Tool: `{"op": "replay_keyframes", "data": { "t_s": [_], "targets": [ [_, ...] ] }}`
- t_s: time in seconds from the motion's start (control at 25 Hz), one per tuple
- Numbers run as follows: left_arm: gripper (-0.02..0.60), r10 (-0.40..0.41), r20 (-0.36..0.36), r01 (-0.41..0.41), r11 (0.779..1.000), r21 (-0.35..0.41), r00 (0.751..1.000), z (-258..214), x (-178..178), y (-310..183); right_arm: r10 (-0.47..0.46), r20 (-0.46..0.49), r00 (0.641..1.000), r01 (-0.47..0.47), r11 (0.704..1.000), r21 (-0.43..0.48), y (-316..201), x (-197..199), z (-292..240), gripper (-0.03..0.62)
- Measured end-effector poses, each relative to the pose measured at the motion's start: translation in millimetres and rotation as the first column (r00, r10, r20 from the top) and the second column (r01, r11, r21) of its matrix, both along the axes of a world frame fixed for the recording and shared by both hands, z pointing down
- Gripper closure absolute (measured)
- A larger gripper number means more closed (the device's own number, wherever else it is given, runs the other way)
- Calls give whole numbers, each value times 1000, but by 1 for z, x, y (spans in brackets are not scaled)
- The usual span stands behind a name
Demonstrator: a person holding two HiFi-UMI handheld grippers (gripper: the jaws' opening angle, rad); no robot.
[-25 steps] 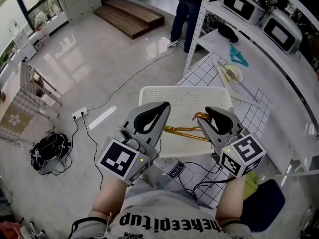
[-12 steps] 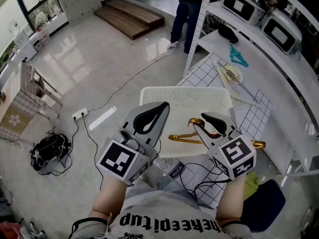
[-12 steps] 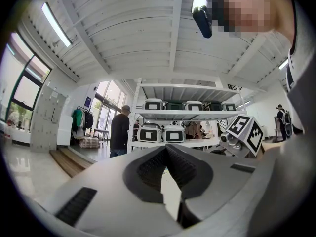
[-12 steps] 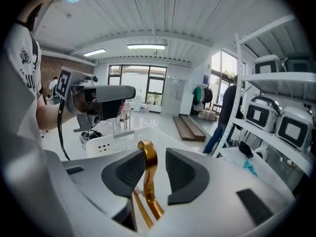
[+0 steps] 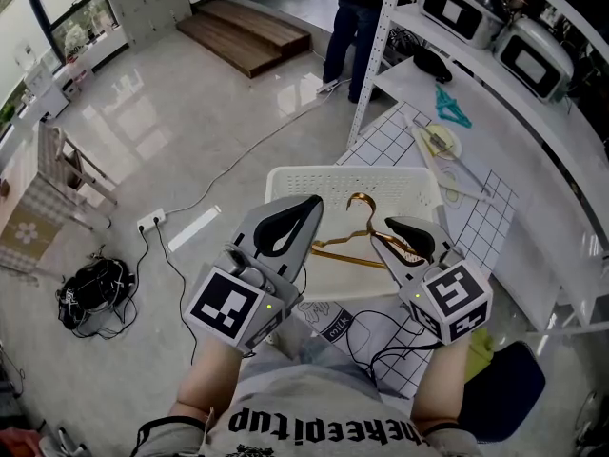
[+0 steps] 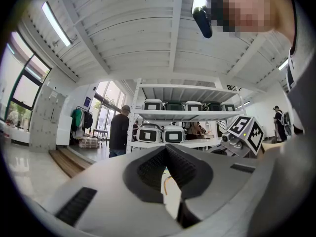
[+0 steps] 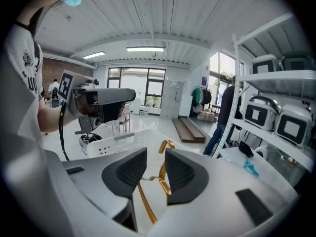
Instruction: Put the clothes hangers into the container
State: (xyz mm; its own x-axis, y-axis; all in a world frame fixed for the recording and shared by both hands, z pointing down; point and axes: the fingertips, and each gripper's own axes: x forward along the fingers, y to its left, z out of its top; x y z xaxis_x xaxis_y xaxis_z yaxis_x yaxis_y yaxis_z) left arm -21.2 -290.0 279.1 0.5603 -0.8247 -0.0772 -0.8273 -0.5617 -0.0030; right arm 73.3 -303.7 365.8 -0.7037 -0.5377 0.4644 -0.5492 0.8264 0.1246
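A gold clothes hanger [image 5: 354, 246] hangs over the white perforated basket [image 5: 285, 184], its hook [image 5: 360, 203] pointing away from me. My right gripper [image 5: 404, 239] is shut on the hanger's neck. In the right gripper view the gold hanger [image 7: 161, 171] runs between the pads of the right gripper [image 7: 154, 157], with the basket [image 7: 111, 143] below. My left gripper [image 5: 303, 209] hovers at the basket's near left corner, shut and holding nothing; in its own view the left gripper [image 6: 166, 151] has its pads touching. A teal hanger [image 5: 455, 108] lies on the white shelf.
The basket rests on a grid-patterned mat [image 5: 385, 141] beside a white metal rack [image 5: 495, 131] that carries rice cookers [image 5: 457, 8]. A person [image 5: 354, 22] stands at the back. Cables and a power strip [image 5: 152, 219] lie on the floor, and a black bag [image 5: 90, 293] sits left.
The right gripper has swung the gold hanger up from lying crosswise over the basket's near edge, so its hook now points away over the basket. The left gripper has stayed still.
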Motion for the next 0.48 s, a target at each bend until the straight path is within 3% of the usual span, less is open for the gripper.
{"op": "replay_keyframes", "data": {
  "t_s": [0.48],
  "targets": [
    [558,37,-1,-37,999,-7,999,1,6,2,80,170,982,-89,995,46,2,4,-31,580]
  ]
}}
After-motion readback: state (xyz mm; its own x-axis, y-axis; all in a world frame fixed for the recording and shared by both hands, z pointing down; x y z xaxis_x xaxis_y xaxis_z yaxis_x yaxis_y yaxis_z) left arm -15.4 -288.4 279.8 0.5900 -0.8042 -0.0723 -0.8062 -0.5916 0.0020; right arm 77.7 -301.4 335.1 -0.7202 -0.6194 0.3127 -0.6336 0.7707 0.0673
